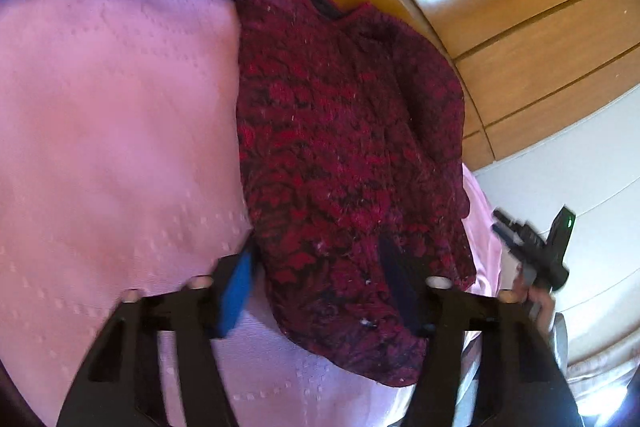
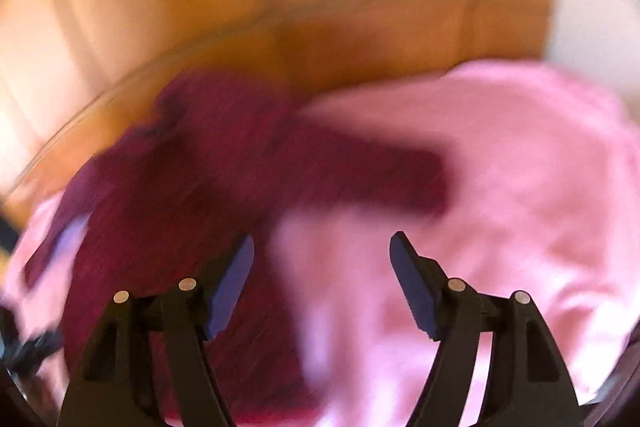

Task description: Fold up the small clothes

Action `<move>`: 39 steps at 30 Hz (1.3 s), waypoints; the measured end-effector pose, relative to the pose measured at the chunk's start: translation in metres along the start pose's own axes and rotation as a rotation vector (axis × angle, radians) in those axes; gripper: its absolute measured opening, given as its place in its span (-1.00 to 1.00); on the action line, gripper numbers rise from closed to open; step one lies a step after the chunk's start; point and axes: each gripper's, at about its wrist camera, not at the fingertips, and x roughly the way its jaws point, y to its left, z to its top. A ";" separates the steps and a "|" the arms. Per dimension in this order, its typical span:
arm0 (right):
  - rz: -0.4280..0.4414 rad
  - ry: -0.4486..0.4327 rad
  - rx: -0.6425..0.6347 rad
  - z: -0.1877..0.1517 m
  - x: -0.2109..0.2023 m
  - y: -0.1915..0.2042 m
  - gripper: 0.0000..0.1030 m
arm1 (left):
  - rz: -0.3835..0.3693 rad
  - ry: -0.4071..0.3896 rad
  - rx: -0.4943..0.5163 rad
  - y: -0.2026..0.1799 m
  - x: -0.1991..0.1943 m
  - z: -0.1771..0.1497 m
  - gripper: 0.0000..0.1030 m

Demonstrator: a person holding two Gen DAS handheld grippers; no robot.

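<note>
The red knit sweater lies on the pink bedspread, its hem between the spread-apart left gripper fingers; the right gripper gapes beside it.

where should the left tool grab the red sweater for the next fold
Take the red sweater by its bottom hem corner, coming in from the near edge where the left tool sits open. The hem lies flat on the pink blanket, and one sleeve stretches away across it.
</note>
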 end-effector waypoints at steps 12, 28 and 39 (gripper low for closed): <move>0.095 0.039 -0.149 -0.024 -0.044 0.055 -0.72 | 0.025 -0.064 0.098 -0.032 -0.047 0.037 -0.72; 0.130 0.268 -0.272 -0.170 -0.053 0.087 -0.74 | 0.216 0.029 0.086 0.044 -0.115 -0.045 -0.73; 0.192 0.241 -0.131 -0.137 -0.025 0.066 -0.05 | 0.165 0.012 0.047 0.044 -0.120 -0.058 -0.24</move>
